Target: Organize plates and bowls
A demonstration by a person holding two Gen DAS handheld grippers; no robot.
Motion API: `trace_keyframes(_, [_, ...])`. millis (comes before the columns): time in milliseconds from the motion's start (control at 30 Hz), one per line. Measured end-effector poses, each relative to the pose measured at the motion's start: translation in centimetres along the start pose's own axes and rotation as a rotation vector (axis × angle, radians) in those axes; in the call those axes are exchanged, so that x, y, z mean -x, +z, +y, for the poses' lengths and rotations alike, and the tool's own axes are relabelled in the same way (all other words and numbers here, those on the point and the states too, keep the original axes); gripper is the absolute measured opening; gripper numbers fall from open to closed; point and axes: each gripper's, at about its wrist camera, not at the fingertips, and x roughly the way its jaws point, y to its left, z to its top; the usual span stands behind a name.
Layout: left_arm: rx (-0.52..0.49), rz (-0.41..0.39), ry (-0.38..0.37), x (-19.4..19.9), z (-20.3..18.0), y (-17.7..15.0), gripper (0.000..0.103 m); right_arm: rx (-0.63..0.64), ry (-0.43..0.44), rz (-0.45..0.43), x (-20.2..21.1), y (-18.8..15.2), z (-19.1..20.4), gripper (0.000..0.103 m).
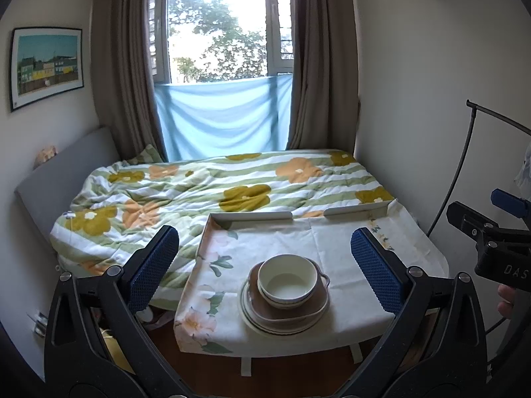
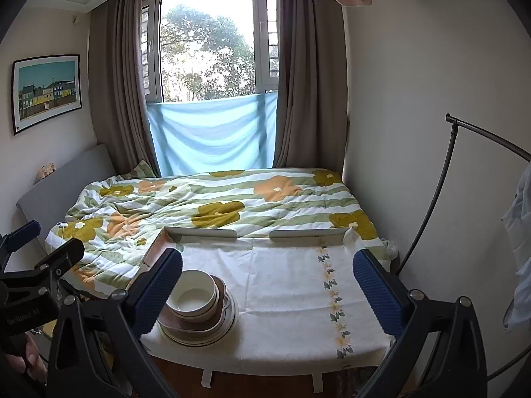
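Observation:
A white bowl (image 1: 286,280) sits on top of a brown square plate (image 1: 298,311), which rests on round white plates (image 1: 252,318); the stack stands on a small table with a floral cloth (image 1: 332,242). My left gripper (image 1: 265,268) is open and empty, held back from the stack. In the right wrist view the bowl (image 2: 194,295) and the stack (image 2: 212,331) sit at the table's near left. My right gripper (image 2: 268,285) is open and empty, over the cloth (image 2: 292,282) right of the stack.
A bed with a flowered quilt (image 1: 199,185) lies behind the table. A curtained window (image 1: 219,33) is at the back. A black clothes rail (image 2: 444,179) stands on the right. A raised white rim (image 2: 205,232) edges the table's far side.

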Motion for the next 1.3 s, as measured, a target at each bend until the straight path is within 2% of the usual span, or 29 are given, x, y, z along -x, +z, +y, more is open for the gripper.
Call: trace_keyframes(1300, [-0.02,0.015,-0.003,0.28,-0.7,-0.32,0.103,0.006,-0.029,0.011,0.15,-0.6,-0.09,0.102])
